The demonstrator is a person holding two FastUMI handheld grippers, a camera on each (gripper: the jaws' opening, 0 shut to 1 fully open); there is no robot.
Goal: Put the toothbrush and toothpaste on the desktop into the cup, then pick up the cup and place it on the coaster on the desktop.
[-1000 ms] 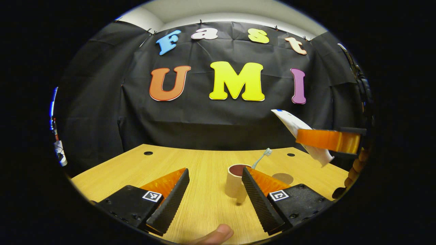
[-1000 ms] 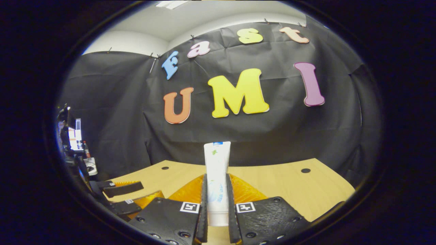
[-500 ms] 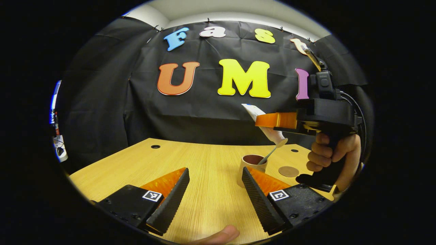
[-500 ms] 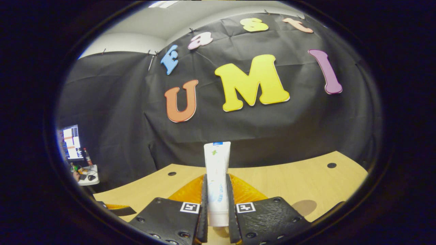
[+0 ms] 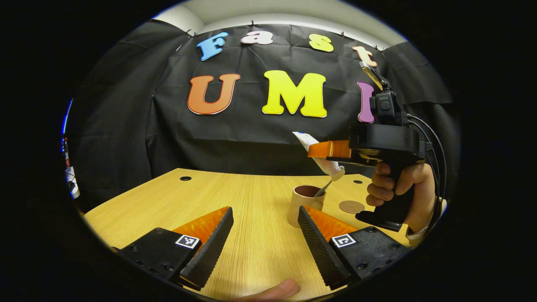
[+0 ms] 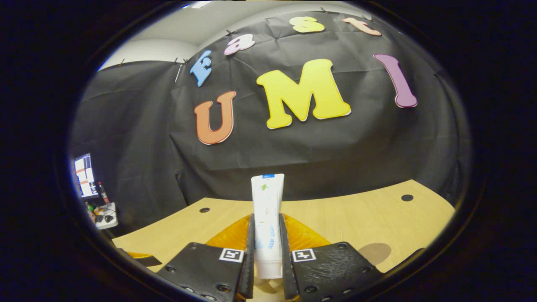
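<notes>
Black cloth hangs behind a pale wood desk (image 5: 235, 201), w/ 2 grippers over it. From the left gripper view, the right gripper (image 5: 331, 149) hangs above and just behind the cup (image 5: 303, 204), both fingers pressed flat on the toothpaste (image 6: 267, 218) about mid-tube. Tube is tilted, its lower end just over the cup's far rim. Toothbrush (image 5: 329, 184) already leans in the cup, head up toward the tube; looks like the 2 nearly touch, but I can't tell for sure at this angle. Coaster (image 5: 351, 206) lies just right of the cup, apart from it. Left gripper (image 5: 262, 239) idles low over the desk nearer the camera, spread wide, nothing between its fingers.

To do this step well, I'd say: bring the tube more upright and centre its low end over the mouth, on the side away from the brush, before letting go. Lower it in first, don't drop from height; cup seems light and might tip. Left gripper could steady the cup if needed.
</notes>
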